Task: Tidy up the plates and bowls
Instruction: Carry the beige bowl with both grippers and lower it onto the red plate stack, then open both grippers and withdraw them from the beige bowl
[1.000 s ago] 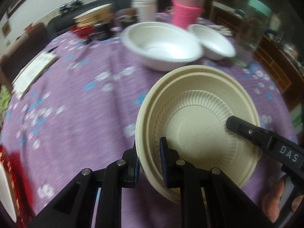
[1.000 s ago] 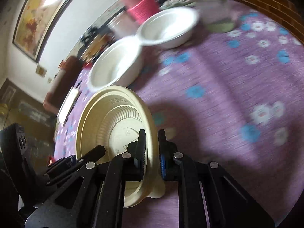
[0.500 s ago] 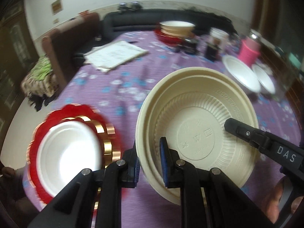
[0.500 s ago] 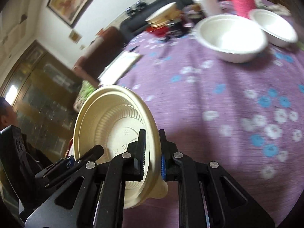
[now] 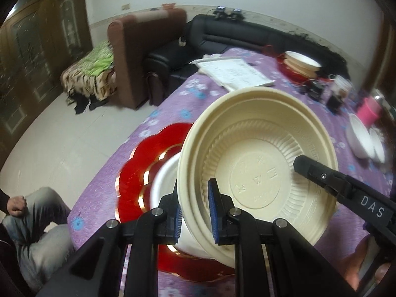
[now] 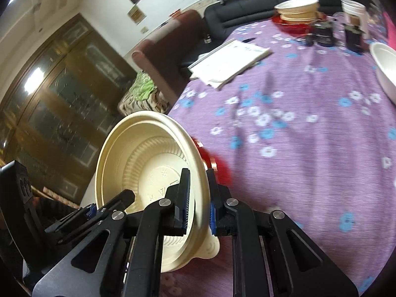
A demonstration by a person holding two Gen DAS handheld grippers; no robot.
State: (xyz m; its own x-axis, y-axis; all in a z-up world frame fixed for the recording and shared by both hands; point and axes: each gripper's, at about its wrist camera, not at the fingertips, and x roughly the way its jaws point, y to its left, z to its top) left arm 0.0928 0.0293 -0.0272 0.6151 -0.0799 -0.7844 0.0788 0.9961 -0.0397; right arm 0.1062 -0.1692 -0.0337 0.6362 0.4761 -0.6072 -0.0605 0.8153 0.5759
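the cream bowl, pinched by both hand-held grippers, has swung over the red plate; two white bowls remain unstacked.

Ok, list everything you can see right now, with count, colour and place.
Cream ribbed plastic bowl: one, held by its rim between both grippers, above the red plate.
Red gold-trimmed scalloped plate: one, near table edge.
White bowl: one, on that plate.
White foam bowls: two, far right.
Cream bowl stack: on red dish, far end.
Pink cup: one, right.
Papers: white, far side.
Purple flowered tablecloth: covers table.
Seated person: left.
Left gripper, right gripper: black, shut on bowl.
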